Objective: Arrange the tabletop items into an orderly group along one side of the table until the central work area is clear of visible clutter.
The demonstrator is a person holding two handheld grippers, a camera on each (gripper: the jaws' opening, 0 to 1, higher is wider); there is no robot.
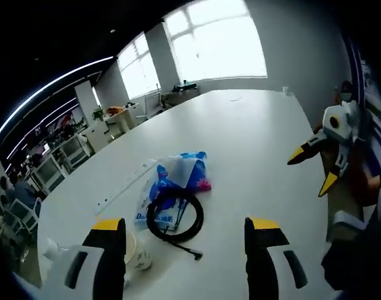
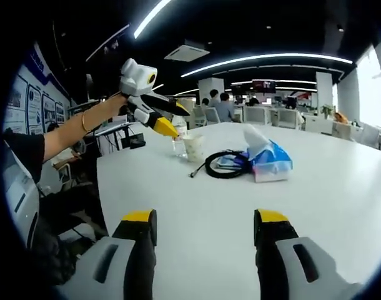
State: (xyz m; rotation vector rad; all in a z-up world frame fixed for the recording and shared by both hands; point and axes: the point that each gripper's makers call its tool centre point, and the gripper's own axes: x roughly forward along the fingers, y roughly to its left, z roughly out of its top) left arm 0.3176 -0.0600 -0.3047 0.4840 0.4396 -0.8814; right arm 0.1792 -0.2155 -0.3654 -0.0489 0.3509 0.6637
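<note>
Tissues in a blue pack (image 1: 181, 178) lie out on the white table (image 1: 253, 144), ahead of the left gripper (image 1: 185, 232) and a bit to its left side. The left jaws are spread wide with nothing between them. Just past their yellow tips a black cable (image 1: 175, 219) lies in a loose ring, touching the near end of the tissue pack. A paper cup (image 1: 138, 253) stands right beside the left jaw.

The right gripper (image 2: 204, 224) is open too — its jaws are far apart and hold nothing, with bare table between them. In the right gripper view the cable (image 2: 225, 164) and the tissue pack (image 2: 265, 161) lie well ahead of it, side by side, and the cup (image 2: 193, 149) stands further left. A clear bottle (image 2: 179, 142) stands just behind the cup. The left gripper (image 2: 168, 120) hangs in the air above the cup — a person's hand (image 2: 113, 105) holds it.
</note>
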